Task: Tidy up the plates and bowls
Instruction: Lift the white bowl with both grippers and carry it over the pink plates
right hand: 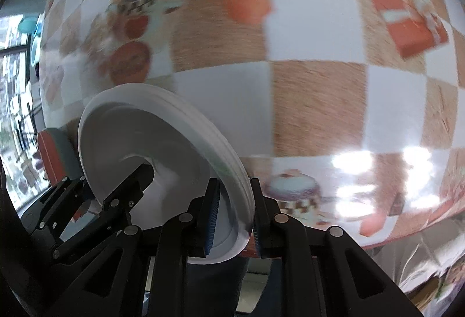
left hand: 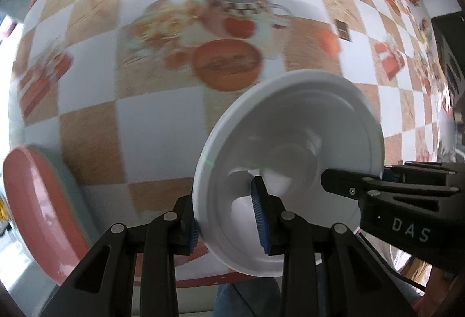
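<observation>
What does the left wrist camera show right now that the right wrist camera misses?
Only the left wrist view shows the right gripper reaching in from the side, over the plate's far rim. Only the right wrist view shows glare patches on the tablecloth, and the left gripper coming in. Both show the white plate tilted on edge, pinched at its rim by both grippers, above the checkered tablecloth, with a red chair beside.

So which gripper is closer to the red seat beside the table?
Left. The left gripper, shut on the white plate, is just beside the red seat; the right gripper grips the plate's opposite edge, with the plate between it and the seat.
</observation>
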